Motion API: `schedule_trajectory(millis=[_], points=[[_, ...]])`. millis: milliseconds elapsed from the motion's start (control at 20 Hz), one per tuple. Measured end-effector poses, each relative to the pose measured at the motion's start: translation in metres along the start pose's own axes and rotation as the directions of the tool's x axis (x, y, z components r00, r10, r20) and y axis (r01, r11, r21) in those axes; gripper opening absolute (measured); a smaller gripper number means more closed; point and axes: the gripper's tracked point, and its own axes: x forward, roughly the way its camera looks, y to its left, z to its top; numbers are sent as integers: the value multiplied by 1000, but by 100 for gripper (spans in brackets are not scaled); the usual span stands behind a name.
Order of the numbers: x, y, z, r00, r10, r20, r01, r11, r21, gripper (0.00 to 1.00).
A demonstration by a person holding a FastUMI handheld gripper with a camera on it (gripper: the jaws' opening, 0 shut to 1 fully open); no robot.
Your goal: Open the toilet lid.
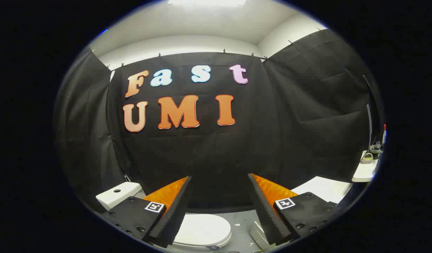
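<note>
Toilet lid down flat on bowl, near, low between fingers, partly behind left finger; long axis roughly left-right, rounded front end toward right. Tank at left end, behind left finger. Gripper held high above lid, aimed level at black cloth wall; fingers spread wide, holding nothing, touching nothing. Grey floor right of bowl. White shelf far right carries small items.

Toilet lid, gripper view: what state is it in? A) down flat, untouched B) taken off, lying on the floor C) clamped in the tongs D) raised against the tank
A: the toilet lid lies flat and closed, below the open tongs, whose fingers touch nothing.
</note>
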Motion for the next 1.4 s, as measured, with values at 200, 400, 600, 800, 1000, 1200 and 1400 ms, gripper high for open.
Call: schedule_trajectory(millis=[200,400,600,800,1000,1200,1400], points=[[1,0,0,1000,-2,-3,2,1000,-2,99],[2,0,0,1000,-7,-1,7,1000,-7,99],[3,1,0,1000,-5,-3,5,1000,-7,99],[4,2,-2,1000,-4,-6,4,1000,-4,99],[6,3,-7,1000,-5,-13,5,1000,1,99],[10,5,-18,1000,6,-27,-6,1000,6,99],[18,7,-40,999,24,-35,-24,1000,9,99]])
